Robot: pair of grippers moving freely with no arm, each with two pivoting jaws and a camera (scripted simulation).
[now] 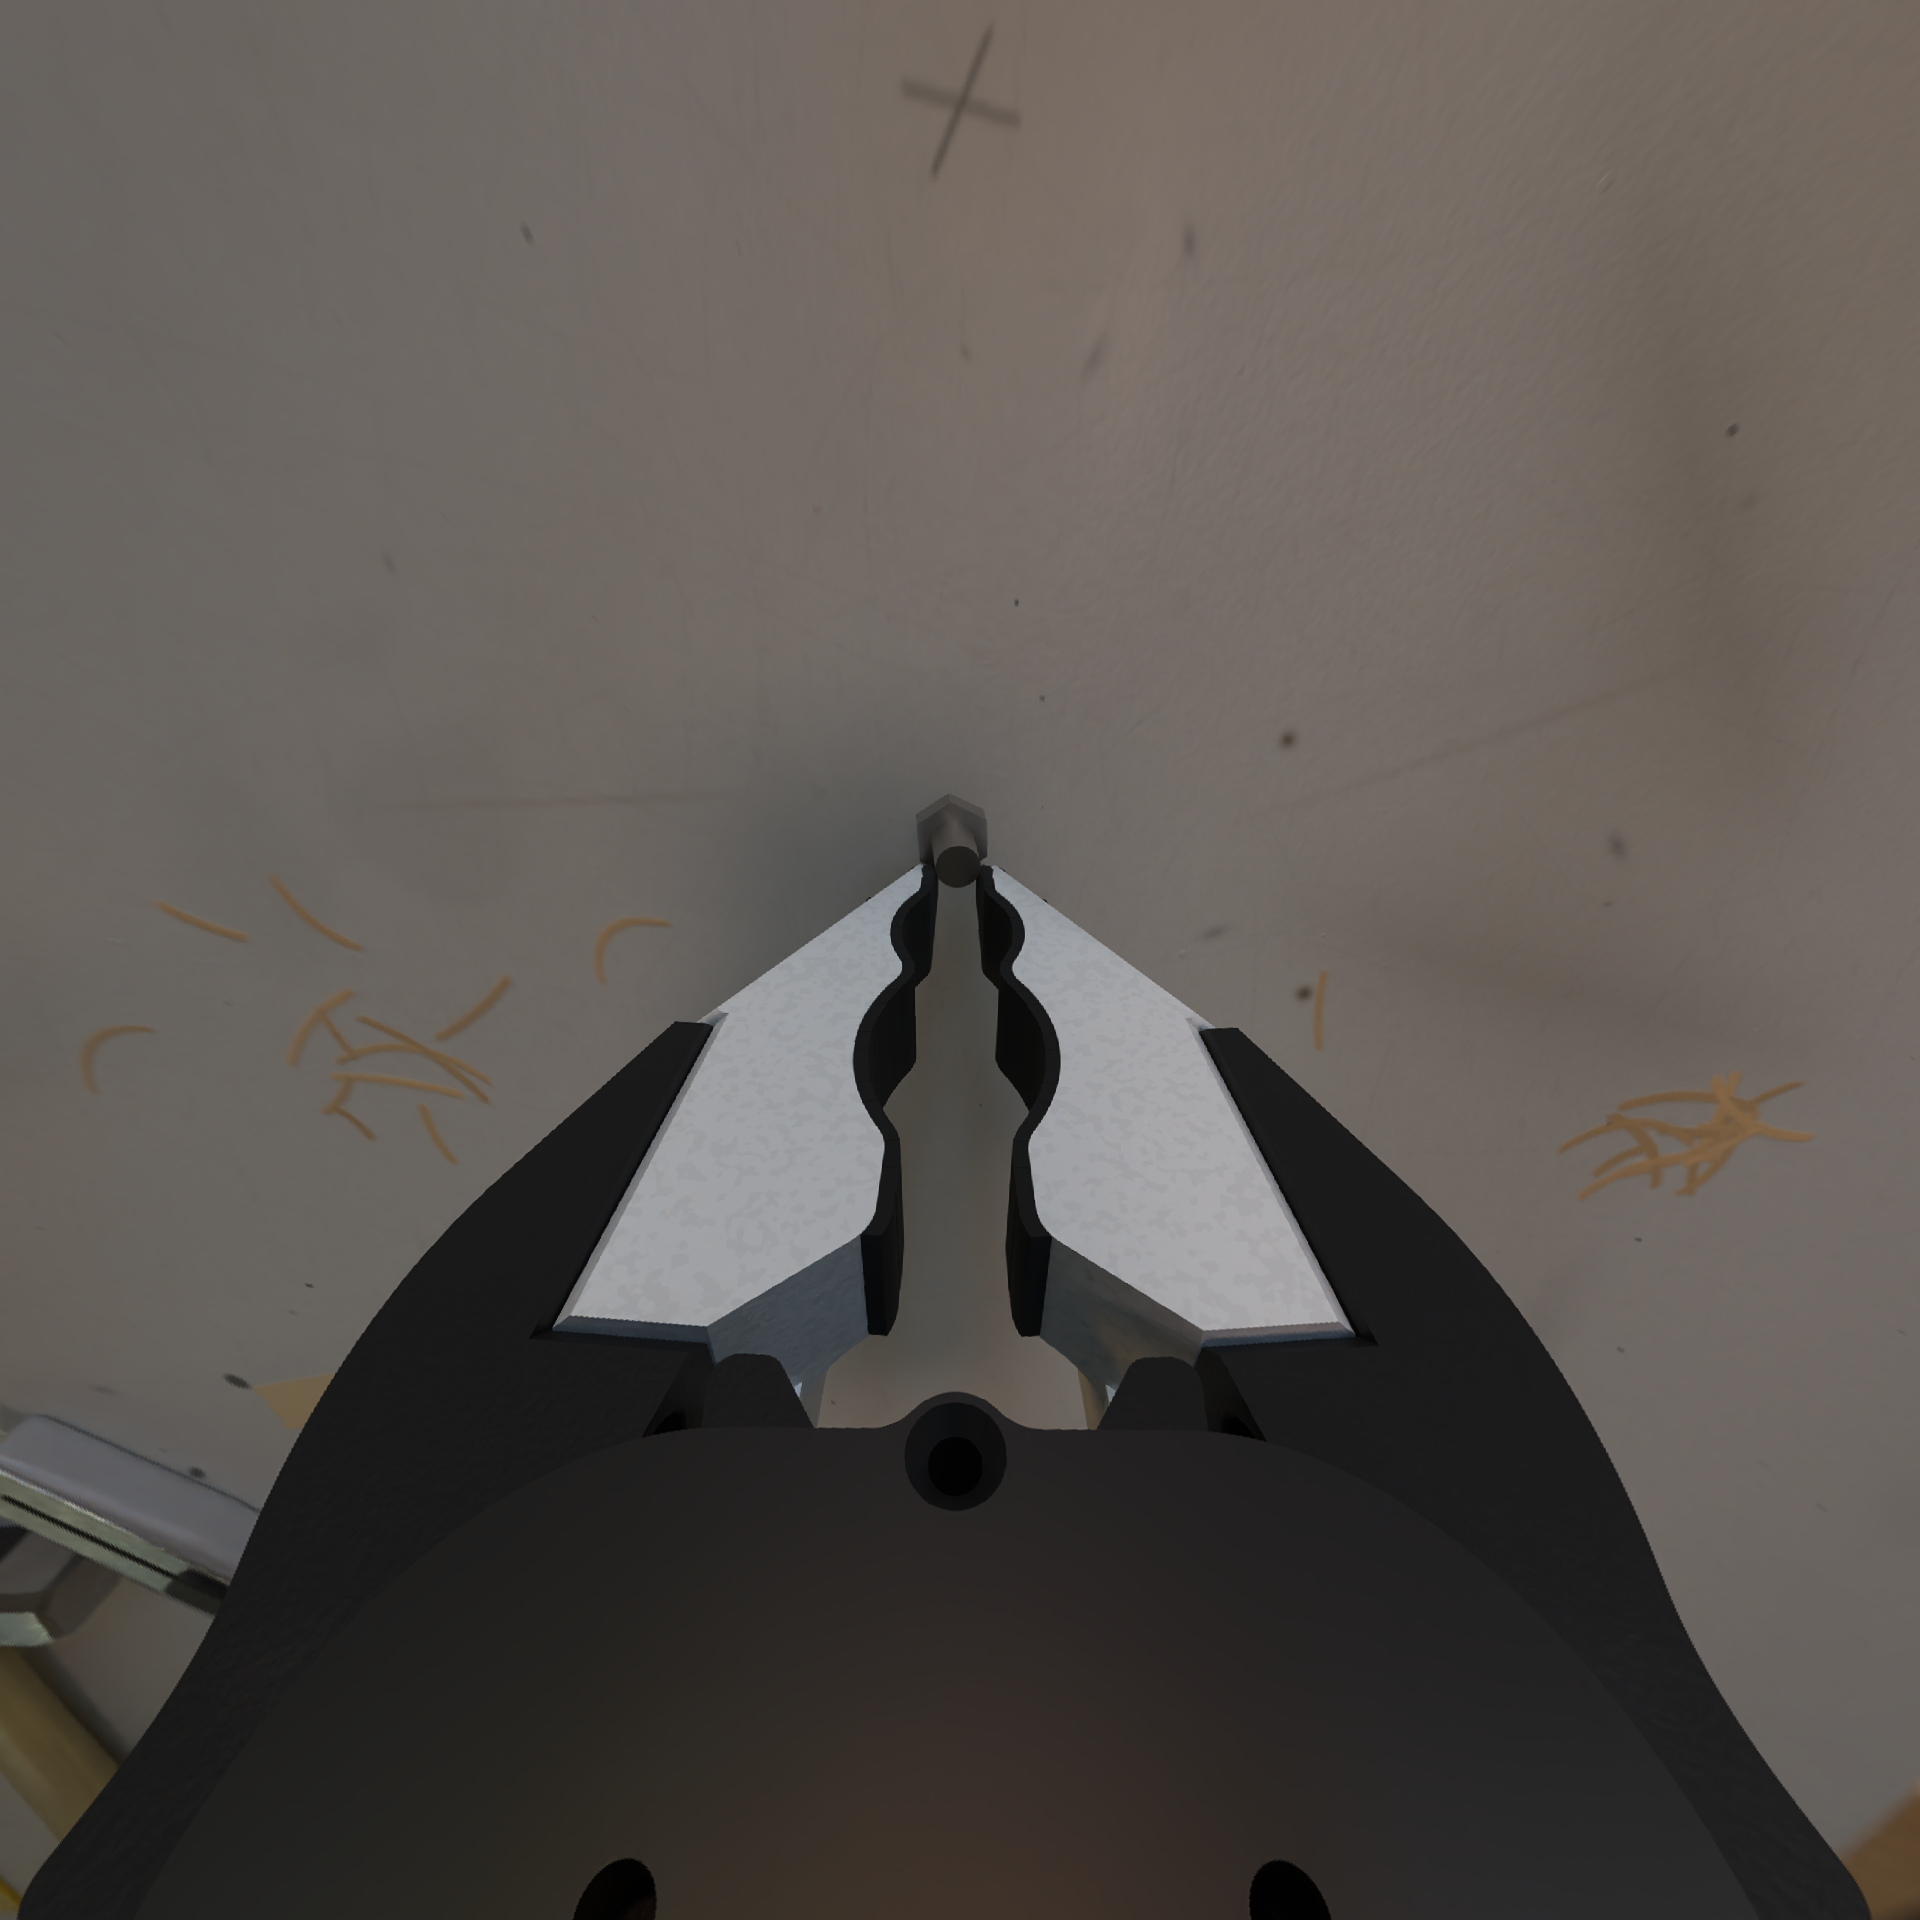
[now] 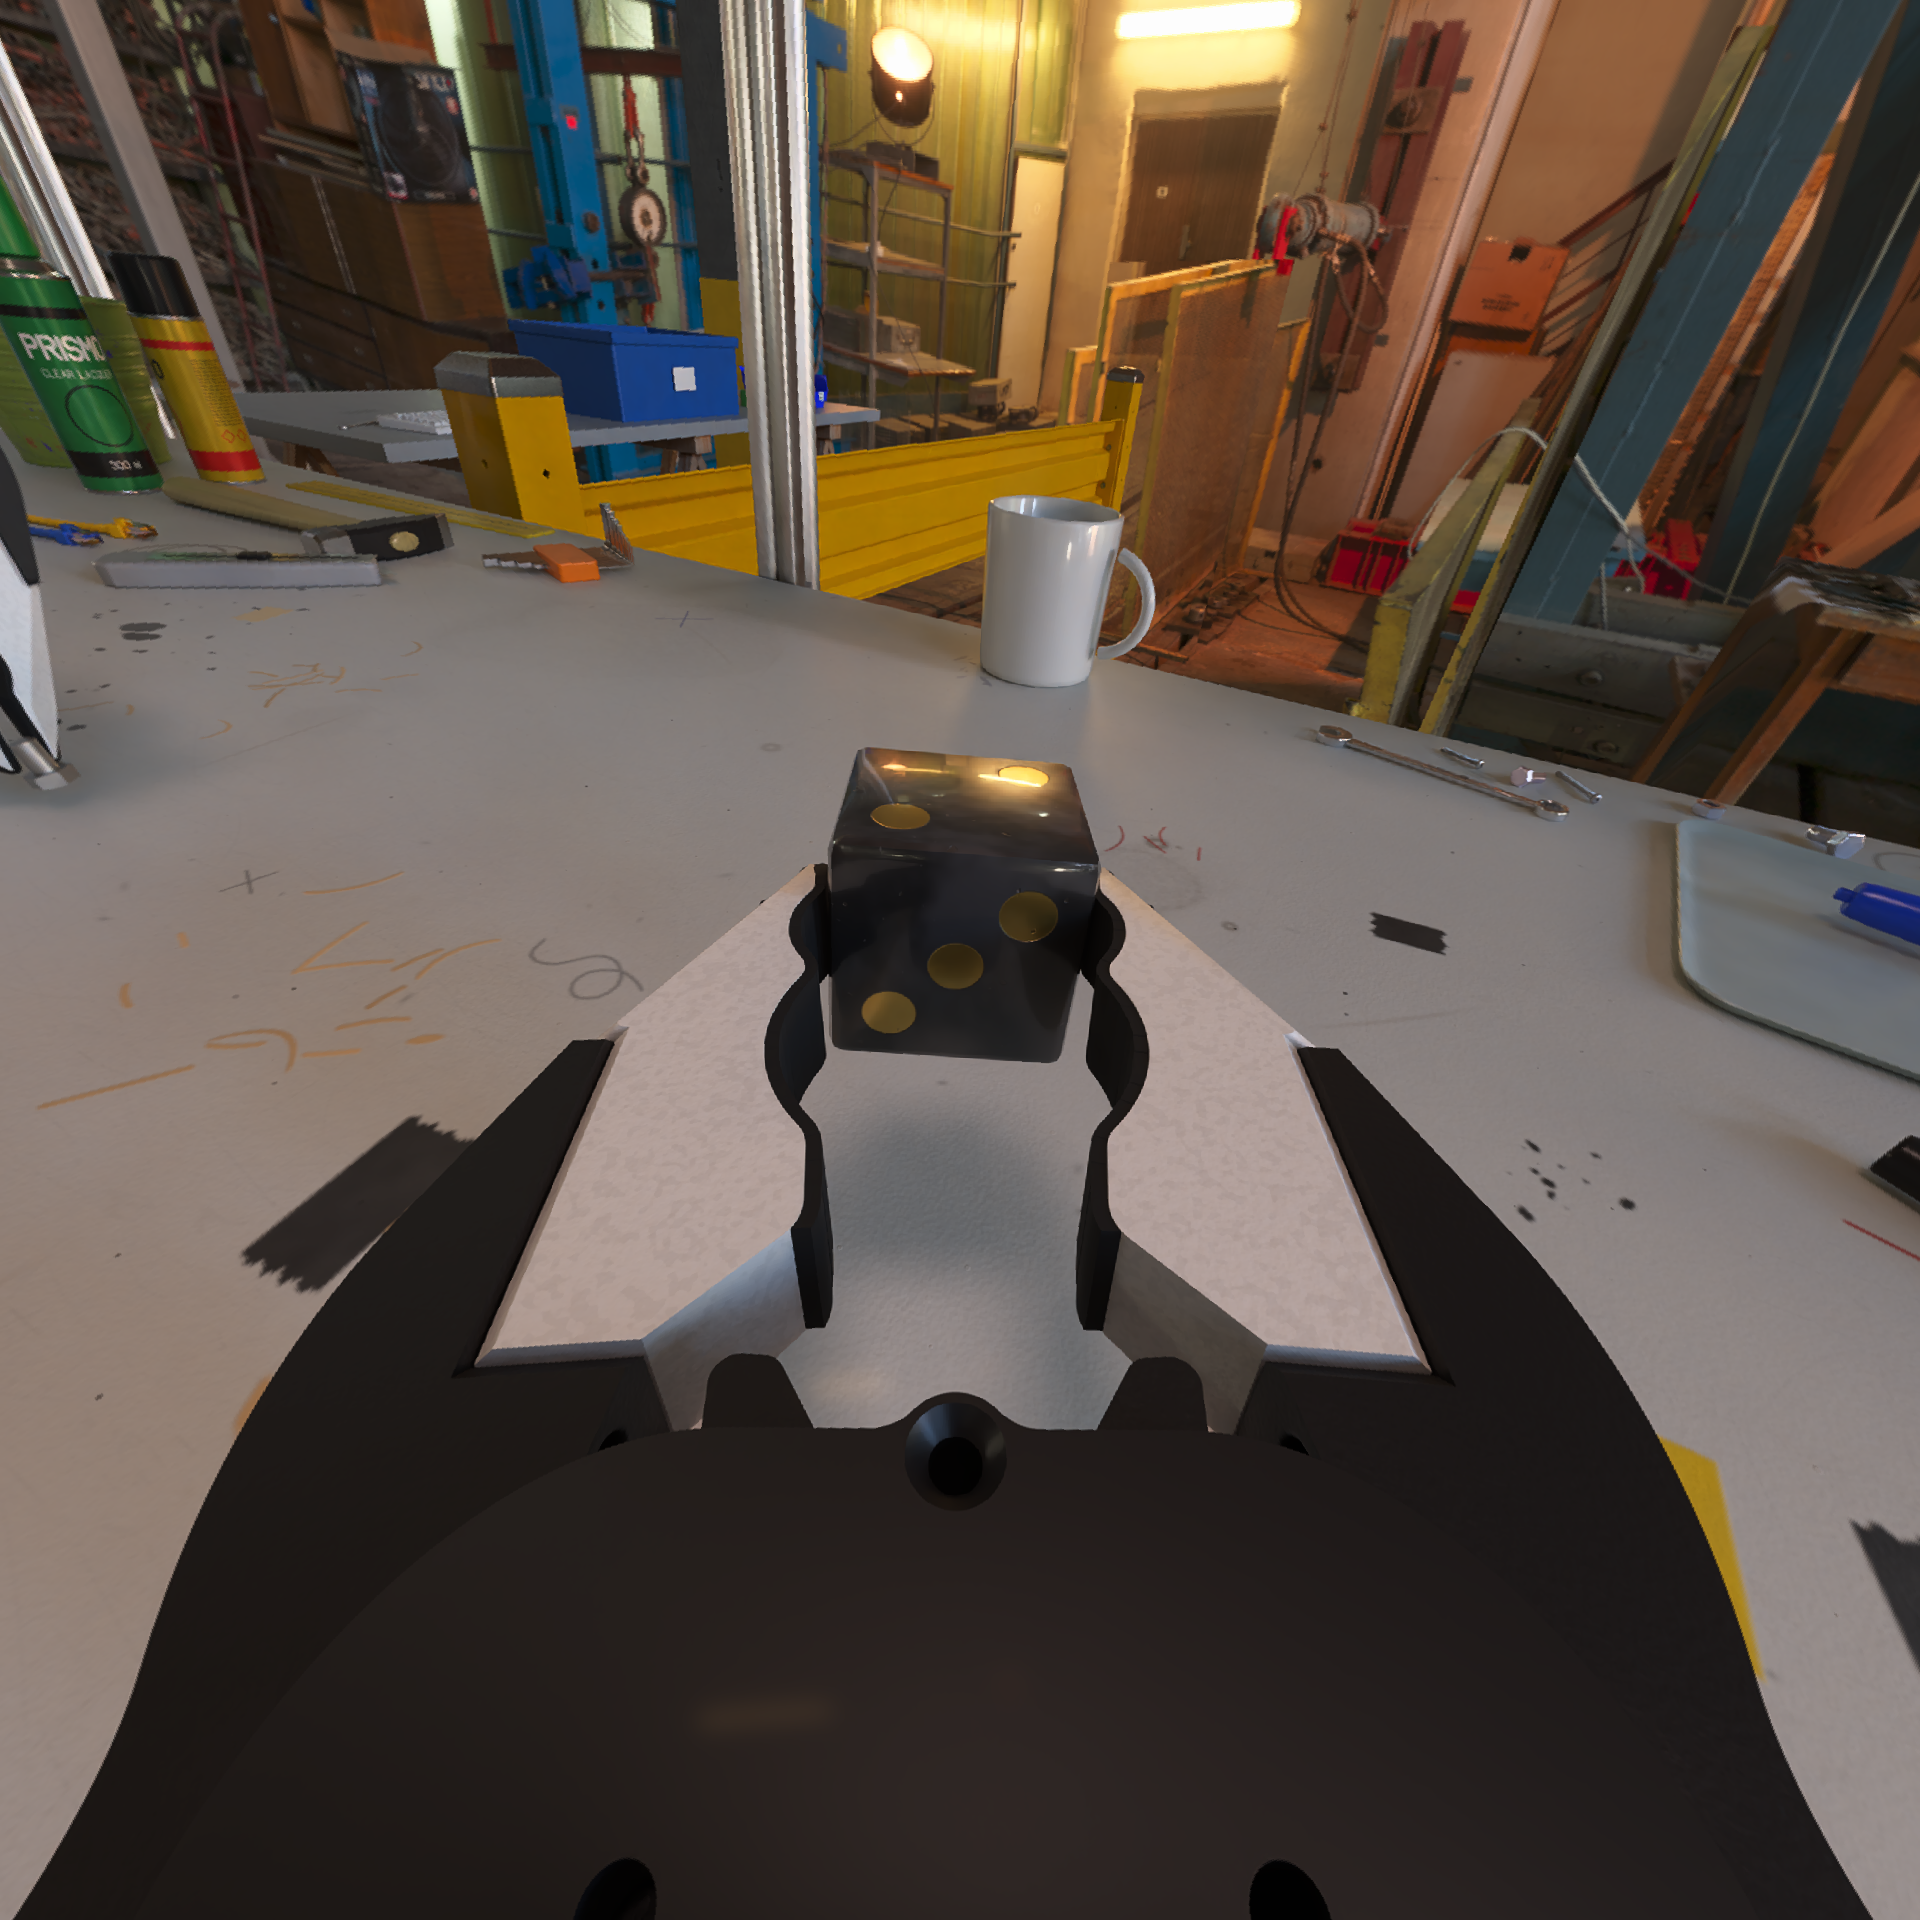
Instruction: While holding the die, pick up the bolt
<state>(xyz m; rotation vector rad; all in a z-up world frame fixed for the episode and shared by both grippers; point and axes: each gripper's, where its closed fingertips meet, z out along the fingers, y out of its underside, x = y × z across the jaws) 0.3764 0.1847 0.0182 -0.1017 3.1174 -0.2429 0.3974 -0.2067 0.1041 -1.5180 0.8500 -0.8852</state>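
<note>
In the left wrist view my left gripper (image 1: 954, 878) points down at the grey table top (image 1: 1351, 468). Its fingertips are closed on the shank of a small grey bolt (image 1: 951, 844), whose hex head points away from the camera. I cannot tell whether the bolt touches the table. In the right wrist view my right gripper (image 2: 961, 935) is shut on a black die with gold pips (image 2: 961, 914) and holds it above the table (image 2: 623, 779). The left gripper shows at that view's left edge (image 2: 26, 665).
A white mug (image 2: 1049, 592) stands at the table's far edge. Spray cans (image 2: 73, 364), a hammer (image 2: 312, 520) and small tools lie at the far left. A wrench (image 2: 1439, 774), loose screws and a pale tray (image 2: 1766, 935) with a blue pen lie on the right. A metal tool (image 1: 94, 1507) lies at lower left.
</note>
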